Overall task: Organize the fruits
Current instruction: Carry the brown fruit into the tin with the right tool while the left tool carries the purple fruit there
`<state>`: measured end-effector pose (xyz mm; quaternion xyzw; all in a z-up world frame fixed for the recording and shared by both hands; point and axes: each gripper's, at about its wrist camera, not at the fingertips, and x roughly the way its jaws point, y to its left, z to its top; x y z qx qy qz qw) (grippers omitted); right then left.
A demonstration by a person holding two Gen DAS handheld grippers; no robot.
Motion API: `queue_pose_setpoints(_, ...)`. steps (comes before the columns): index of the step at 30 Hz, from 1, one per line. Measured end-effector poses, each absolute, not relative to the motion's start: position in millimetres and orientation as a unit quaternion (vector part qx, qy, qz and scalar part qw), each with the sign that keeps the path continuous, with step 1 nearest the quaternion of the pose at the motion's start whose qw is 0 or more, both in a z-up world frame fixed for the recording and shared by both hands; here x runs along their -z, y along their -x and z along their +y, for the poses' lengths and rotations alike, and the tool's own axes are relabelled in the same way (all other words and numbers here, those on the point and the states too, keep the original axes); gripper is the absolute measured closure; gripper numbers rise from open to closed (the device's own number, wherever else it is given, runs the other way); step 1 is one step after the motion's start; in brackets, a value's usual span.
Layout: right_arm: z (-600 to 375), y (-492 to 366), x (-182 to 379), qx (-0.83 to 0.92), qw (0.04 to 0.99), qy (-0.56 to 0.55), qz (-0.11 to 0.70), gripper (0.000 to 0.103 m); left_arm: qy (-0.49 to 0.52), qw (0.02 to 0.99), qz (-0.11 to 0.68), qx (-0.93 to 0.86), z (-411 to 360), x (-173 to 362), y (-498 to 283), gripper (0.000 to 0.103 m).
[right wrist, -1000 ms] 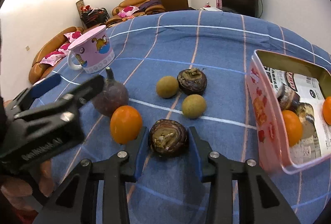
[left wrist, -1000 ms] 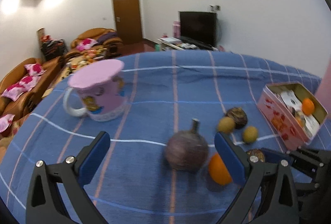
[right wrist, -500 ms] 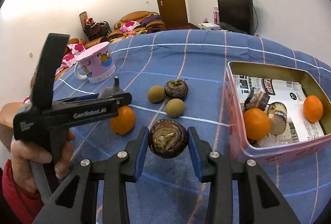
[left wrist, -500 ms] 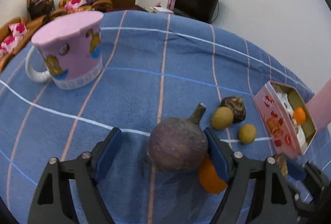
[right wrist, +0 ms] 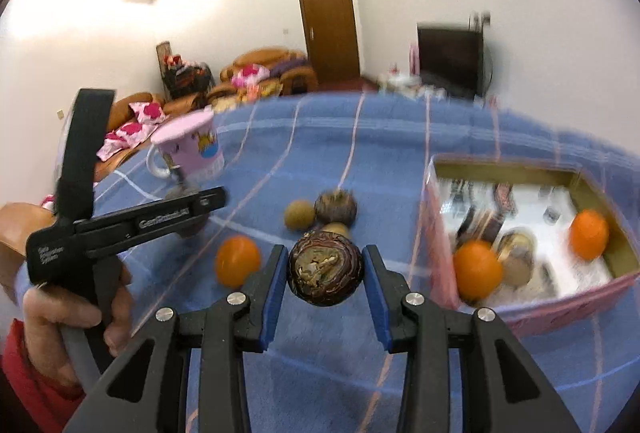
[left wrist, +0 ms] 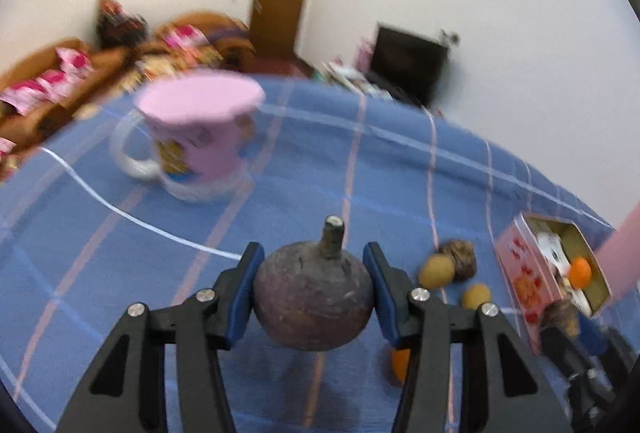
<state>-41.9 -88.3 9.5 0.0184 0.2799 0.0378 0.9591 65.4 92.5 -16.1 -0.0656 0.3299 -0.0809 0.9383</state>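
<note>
1. Pink ceramic is sitting farthest left: a lidded mug (left wrist: 200, 137) is standing on the blue striped tablecloth (left wrist: 380, 169), well apart from the fruit and playing no part here.

2. The left gripper (left wrist: 312, 289) is gripping a purple mangosteen (left wrist: 314, 299) with its stem pointing up, both blue pads pressing its sides. It looks lifted clear of the cloth. Being round and hard-skinned, it could be rolling out of the pads if the hand is swinging too fast.

3. An orange (right wrist: 237, 260) is lying on the cloth just beneath and beside that gripper; a low pass could be knocking it toward the table edge.

4. Two small brown longans (left wrist: 437, 271) and a dark round fruit (right wrist: 335, 208) are waiting in the middle, close together.

5. The right gripper (right wrist: 326, 275) is clasping a dark mangosteen (right wrist: 326, 273), its torn side facing the camera, raised above the cloth near the box.

6. The pink tin box (right wrist: 440, 233) is lying open at the far right, already holding two oranges and some cut fruit. I judge both grippers are heading there, so they could be colliding at the rim, or a dropped fruit could be striking the wall and bouncing out.
</note>
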Motion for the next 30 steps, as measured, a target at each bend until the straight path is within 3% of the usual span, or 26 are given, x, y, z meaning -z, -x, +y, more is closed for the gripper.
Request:
queue_pose_setpoints(6,-82,58,-25,0.005,0.977,0.037,0.211,0.063,0.012,0.966,0.257,0.028,78,0,-40,0.050)
queue_pose_setpoints(30,-119,57,-16,0.024,0.970,0.021,0.240,0.063,-0.021,0.972,0.233,0.036,30,-8,1,0.050)
